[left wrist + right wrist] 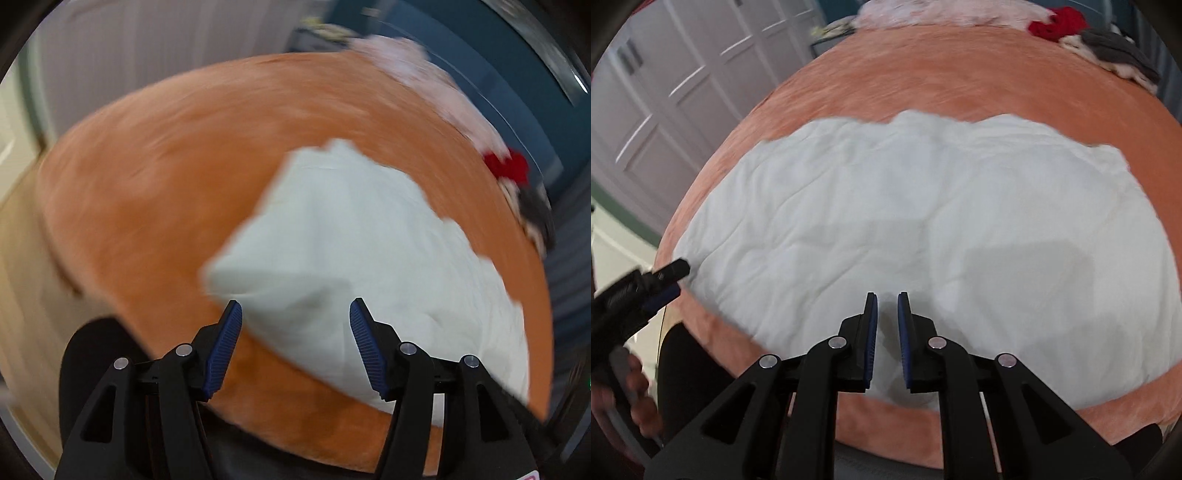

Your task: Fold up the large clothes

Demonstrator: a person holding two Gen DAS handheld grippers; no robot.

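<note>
White garment (905,221) lies spread flat on the orange blanket (923,74), wrinkled, near the front edge. Left gripper (295,314) over its corner, jaws wide apart, nothing btwn them. Right gripper (887,295) over the near hem, jaws almost closed w/ a thin gap, no cloth pinched. Pile of clothes (1100,48) at far edge; white cabinets (683,85) beyond.
</note>
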